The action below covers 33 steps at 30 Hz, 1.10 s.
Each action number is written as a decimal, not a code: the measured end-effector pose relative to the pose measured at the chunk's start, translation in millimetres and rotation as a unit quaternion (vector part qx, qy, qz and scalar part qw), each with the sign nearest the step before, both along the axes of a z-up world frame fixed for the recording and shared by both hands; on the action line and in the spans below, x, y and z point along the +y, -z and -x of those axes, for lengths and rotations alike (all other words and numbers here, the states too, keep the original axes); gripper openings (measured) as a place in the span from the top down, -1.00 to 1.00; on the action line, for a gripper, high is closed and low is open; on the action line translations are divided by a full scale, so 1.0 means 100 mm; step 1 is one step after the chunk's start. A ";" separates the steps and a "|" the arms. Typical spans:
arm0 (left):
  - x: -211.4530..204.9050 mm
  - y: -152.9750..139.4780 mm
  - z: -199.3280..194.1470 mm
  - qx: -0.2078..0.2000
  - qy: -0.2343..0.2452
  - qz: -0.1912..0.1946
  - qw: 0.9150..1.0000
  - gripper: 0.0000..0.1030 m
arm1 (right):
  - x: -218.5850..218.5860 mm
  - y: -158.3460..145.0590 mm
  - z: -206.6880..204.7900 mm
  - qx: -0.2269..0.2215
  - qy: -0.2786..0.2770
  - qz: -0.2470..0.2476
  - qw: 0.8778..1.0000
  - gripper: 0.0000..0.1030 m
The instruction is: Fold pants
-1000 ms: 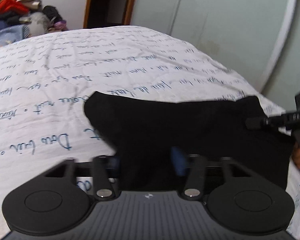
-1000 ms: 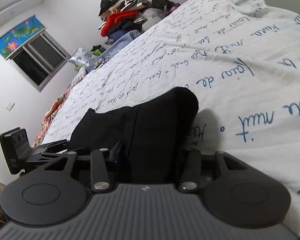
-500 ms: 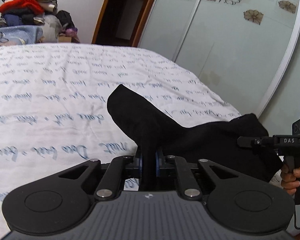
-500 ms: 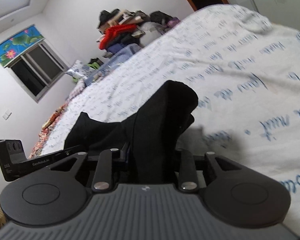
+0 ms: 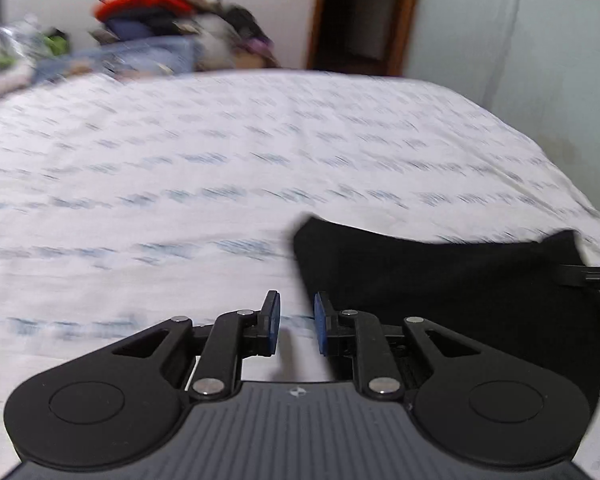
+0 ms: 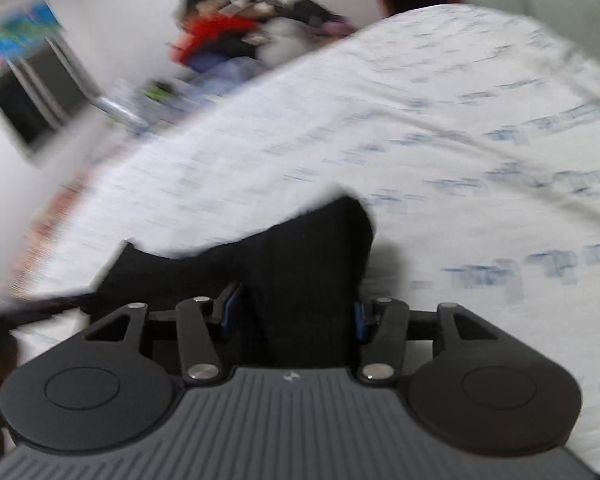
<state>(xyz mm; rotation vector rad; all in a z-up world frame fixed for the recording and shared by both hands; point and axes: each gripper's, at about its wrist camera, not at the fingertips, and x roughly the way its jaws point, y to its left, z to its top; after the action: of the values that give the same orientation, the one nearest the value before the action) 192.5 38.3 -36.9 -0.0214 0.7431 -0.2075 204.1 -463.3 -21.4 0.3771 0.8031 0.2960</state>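
The black pants (image 5: 452, 284) lay folded near the white bedsheet's (image 5: 220, 160) right edge, so the left gripper (image 5: 296, 322), just left of them, was opening empty, while the right gripper (image 6: 296, 316) was opening around a raised fold, apparently releasing it.

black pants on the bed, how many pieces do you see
1. The black pants lie on the white printed bedsheet near its edge, right of the left tool; one end sits between the opening jaws of the right tool. Others may be hidden.
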 end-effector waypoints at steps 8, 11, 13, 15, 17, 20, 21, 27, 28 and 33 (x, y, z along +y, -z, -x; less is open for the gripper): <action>-0.27 -0.22 -0.11 -0.005 0.053 0.072 0.996 0.43 | 0.12 -0.48 0.18 -0.114 -0.016 0.031 0.993 -0.04; -0.53 0.01 -0.25 0.013 0.069 0.059 0.996 -0.51 | 0.28 -0.36 -0.03 -0.076 -0.051 0.001 0.996 -0.04; -0.67 0.19 -0.28 0.009 0.061 -0.001 0.998 -0.49 | 0.35 -0.15 -0.18 -0.043 -0.048 0.055 0.996 0.19; -0.70 0.19 -0.17 -0.019 0.053 -0.053 0.997 -0.49 | 0.29 0.00 -0.21 -0.034 -0.040 0.079 0.996 0.38; -0.67 0.10 -0.02 -0.039 0.056 -0.054 0.996 -0.49 | 0.17 -0.05 -0.11 -0.034 -0.018 0.049 0.998 0.34; -0.60 -0.02 0.17 -0.043 0.067 -0.020 0.997 -0.49 | 0.20 -0.27 0.23 -0.081 -0.003 0.127 0.989 0.14; -0.61 -0.04 0.24 -0.042 0.072 -0.012 0.996 -0.49 | 0.23 -0.33 0.37 -0.096 -0.011 0.149 0.984 0.15; -0.94 0.19 0.71 -0.047 0.137 -0.094 0.985 -0.50 | 0.49 -0.21 0.94 -0.093 -0.064 0.274 0.955 -0.03; -0.97 0.24 0.78 -0.060 0.132 -0.115 0.983 -0.50 | 0.48 -0.14 1.00 -0.092 -0.062 0.290 0.950 -0.18; -0.99 0.12 0.99 -0.074 0.136 -0.098 0.983 -0.63 | 0.40 -0.36 1.26 -0.134 -0.009 0.254 0.958 -0.17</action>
<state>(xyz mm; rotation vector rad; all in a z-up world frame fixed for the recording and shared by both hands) 93.6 -60.9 -48.6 0.2824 0.6140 -0.3913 78.2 -423.8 14.9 -0.1534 0.5870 0.1441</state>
